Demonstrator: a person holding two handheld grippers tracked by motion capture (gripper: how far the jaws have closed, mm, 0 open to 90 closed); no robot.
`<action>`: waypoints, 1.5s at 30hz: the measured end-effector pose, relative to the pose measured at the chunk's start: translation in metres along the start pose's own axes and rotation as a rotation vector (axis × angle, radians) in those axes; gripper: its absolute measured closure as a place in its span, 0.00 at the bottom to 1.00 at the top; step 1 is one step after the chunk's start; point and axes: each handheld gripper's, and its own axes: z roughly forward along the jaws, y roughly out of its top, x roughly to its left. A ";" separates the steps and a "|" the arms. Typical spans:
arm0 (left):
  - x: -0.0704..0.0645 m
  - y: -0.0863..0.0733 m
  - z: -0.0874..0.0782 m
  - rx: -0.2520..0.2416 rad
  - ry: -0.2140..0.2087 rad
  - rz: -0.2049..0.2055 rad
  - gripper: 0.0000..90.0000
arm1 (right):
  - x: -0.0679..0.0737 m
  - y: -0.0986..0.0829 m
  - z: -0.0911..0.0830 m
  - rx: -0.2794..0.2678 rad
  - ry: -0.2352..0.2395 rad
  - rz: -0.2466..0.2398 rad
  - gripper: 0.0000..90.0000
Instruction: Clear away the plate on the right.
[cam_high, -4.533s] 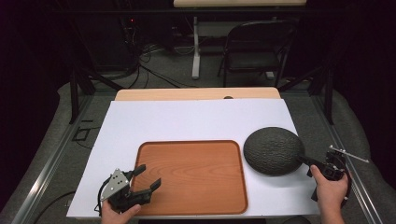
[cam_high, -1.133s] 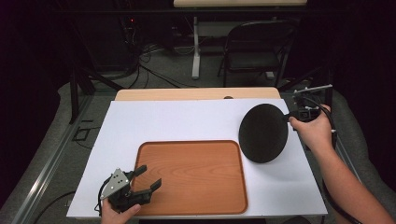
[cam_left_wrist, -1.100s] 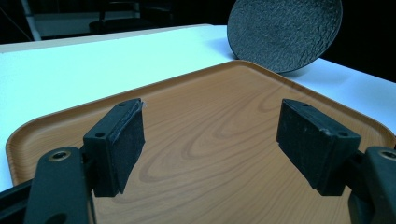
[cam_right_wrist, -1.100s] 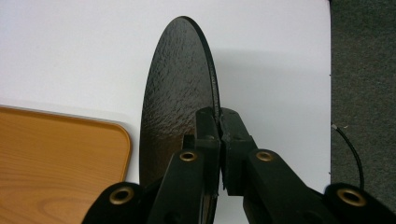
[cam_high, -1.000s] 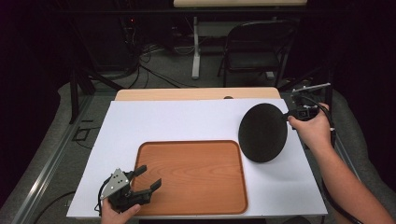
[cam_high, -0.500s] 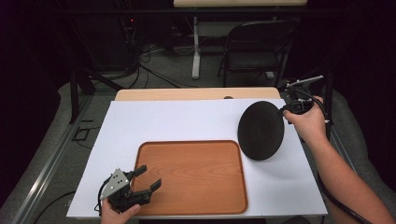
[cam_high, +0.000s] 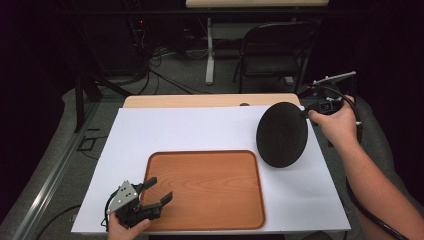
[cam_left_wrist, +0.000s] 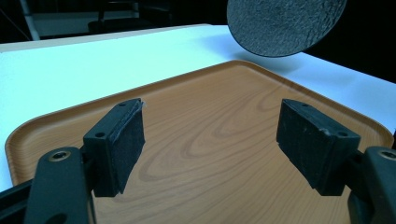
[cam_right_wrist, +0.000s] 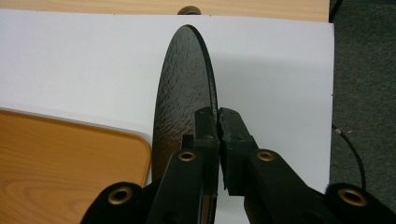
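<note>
- One black disc (cam_high: 281, 135), one wooden tray (cam_high: 205, 187), one white sheet (cam_high: 200, 130) covering most of the tabletop (cam_high: 210, 100); two grippers, one in each hand
- One chair (cam_high: 277, 50) stands on the floor beyond the tabletop, well apart from the rest
- The tray lies flat on the sheet near the front edge; its bed is bare, nothing lying in it
- The disc is held on edge above the sheet, just beyond the tray's far right corner; its face is rough and pebbled, as the left gripper view (cam_left_wrist: 285, 23) shows; whether its lower rim touches the sheet I cannot tell
- The right gripper (cam_right_wrist: 218, 126) has its jaws pressed together on the disc's rim, pinching it; the disc (cam_right_wrist: 184, 93) stands upright, edge-on to that camera
- The right hand (cam_high: 337, 125) is stretched forward over the right side of the tabletop, forearm coming in from the bottom right
- The left gripper (cam_high: 157, 192) sits at the tray's near left corner with its jaws spread wide over the wood, holding nothing; the left hand (cam_high: 127, 227) grips it from below
</note>
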 end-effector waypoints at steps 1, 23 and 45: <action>0.000 0.000 0.000 0.000 0.001 0.000 0.26 | -0.001 -0.001 -0.004 0.004 0.007 0.001 0.96; 0.000 0.000 0.000 -0.002 0.001 -0.001 0.26 | 0.053 -0.012 -0.002 0.059 0.145 -0.122 0.96; 0.000 0.000 -0.001 -0.005 0.000 0.001 0.26 | 0.163 -0.027 0.026 0.133 0.306 -0.302 0.95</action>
